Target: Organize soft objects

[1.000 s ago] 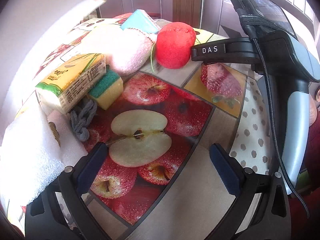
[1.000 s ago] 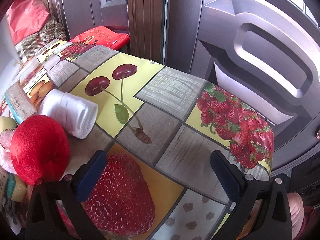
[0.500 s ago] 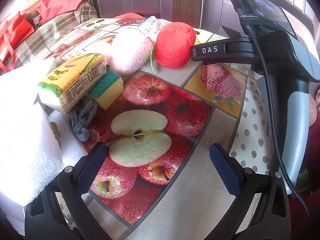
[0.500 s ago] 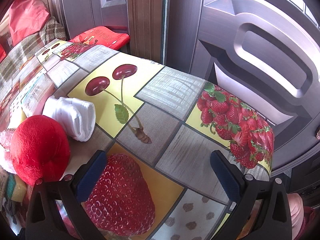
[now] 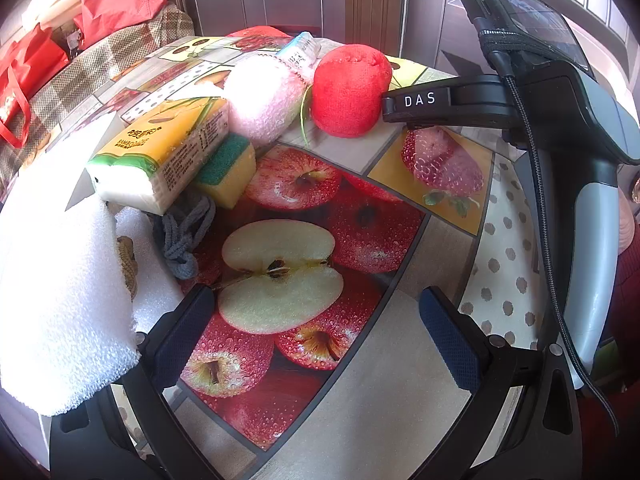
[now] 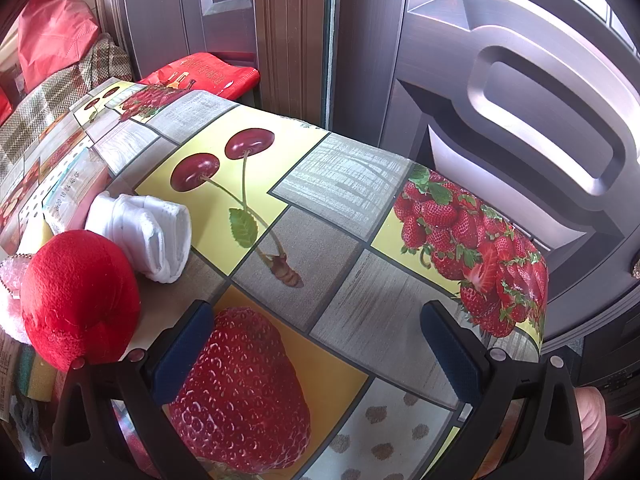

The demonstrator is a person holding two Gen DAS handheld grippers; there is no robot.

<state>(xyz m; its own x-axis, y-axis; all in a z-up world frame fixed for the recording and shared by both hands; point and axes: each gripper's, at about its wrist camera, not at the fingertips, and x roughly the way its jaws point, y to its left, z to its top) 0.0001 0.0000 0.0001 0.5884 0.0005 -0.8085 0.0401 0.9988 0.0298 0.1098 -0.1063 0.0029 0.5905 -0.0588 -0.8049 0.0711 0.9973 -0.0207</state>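
Note:
Soft things are heaped on the fruit-print tablecloth. In the left wrist view, a red plush ball sits far ahead, beside a pink fluffy pad and a blue-white tissue packet. Closer lie a yellow-green tissue pack, a yellow-green sponge, a grey cord and white foam. My left gripper is open over the printed apple, holding nothing. My right gripper is open and empty, with the plush ball and rolled white socks to its left.
The right gripper's body fills the right side of the left wrist view, its nose touching the plush ball. A dark metal door stands past the table's far edge. A checked sofa with red bags lies far left.
A bright white sheet that covered the upper left of the left wrist view has dropped away, uncovering the sofa and red bags. The blue-white packet has tipped and shifted. Both grippers stayed put.

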